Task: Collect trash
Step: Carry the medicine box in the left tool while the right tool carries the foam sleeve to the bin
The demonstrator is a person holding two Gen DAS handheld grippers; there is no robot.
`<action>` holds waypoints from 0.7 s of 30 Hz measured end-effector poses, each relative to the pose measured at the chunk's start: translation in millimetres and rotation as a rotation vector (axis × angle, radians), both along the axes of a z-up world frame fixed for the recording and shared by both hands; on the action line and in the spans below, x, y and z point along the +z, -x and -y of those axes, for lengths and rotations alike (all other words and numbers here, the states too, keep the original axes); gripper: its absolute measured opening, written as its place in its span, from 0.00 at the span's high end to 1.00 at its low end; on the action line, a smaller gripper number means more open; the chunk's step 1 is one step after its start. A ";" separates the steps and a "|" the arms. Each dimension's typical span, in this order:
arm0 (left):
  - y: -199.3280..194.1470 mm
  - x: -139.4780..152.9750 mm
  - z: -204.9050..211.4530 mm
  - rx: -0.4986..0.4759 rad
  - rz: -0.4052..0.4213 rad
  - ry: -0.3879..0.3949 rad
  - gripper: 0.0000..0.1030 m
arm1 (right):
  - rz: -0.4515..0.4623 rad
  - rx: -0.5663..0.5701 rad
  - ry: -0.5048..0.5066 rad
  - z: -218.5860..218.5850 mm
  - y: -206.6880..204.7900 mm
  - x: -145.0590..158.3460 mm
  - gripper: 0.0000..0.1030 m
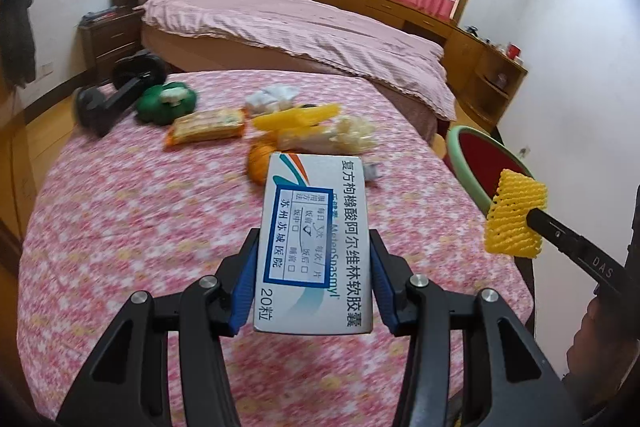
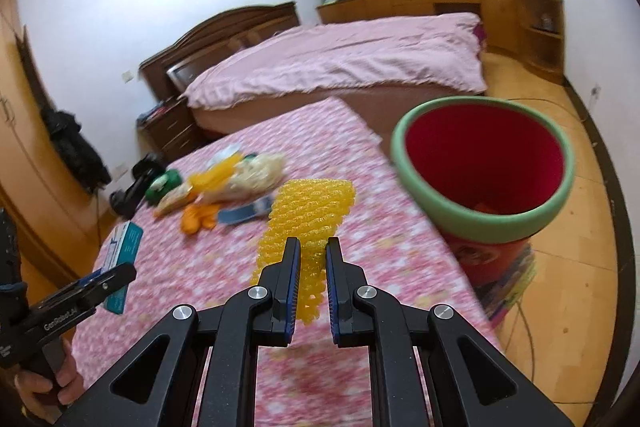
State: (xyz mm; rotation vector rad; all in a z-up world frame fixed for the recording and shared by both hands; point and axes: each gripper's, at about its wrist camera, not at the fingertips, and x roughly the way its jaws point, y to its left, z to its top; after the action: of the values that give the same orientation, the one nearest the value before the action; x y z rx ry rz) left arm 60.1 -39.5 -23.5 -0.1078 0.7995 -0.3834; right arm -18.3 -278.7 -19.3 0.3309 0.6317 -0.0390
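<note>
Pink floral tablecloth (image 1: 140, 227) over a table. On it: green bottle (image 1: 166, 103), snack packet (image 1: 208, 127), yellow wrapper (image 1: 298, 117), orange peel (image 1: 260, 163).

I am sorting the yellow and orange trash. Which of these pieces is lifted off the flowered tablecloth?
The yellow foam net, pinched by the right gripper. The yellow wrapper and orange peel lie on the tablecloth.

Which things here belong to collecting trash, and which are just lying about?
Job:
white cardboard medicine box in left tongs
yellow foam fruit net in right tongs
green-rimmed red bin

Lying about:
black dumbbell
pink-quilted bed
</note>
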 end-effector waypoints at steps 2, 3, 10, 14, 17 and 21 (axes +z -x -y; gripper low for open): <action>-4.4 2.2 14.6 -0.030 0.001 -0.007 0.51 | 0.012 -0.028 -0.006 11.7 1.7 2.1 0.88; -5.4 3.2 20.3 -0.042 0.003 -0.010 0.51 | 0.017 -0.041 -0.008 16.9 2.5 3.0 0.88; -19.1 12.6 79.2 -0.157 0.005 -0.026 0.51 | 0.045 -0.130 -0.024 58.8 4.6 6.6 0.88; -24.7 18.1 109.9 -0.208 0.023 -0.042 0.51 | 0.048 -0.170 -0.036 81.0 2.0 5.1 0.88; -30.6 19.0 134.1 -0.247 0.025 -0.052 0.51 | 0.050 -0.197 -0.043 96.7 0.3 4.2 0.88; -36.4 19.3 164.2 -0.292 0.030 -0.061 0.51 | 0.053 -0.228 -0.053 119.9 -2.7 2.7 0.88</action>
State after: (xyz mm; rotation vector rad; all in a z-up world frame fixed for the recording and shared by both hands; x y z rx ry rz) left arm 96.5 -203.7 -4.2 0.0730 0.7983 -0.6344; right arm -15.7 -398.6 -16.6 0.4525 0.5407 -0.2313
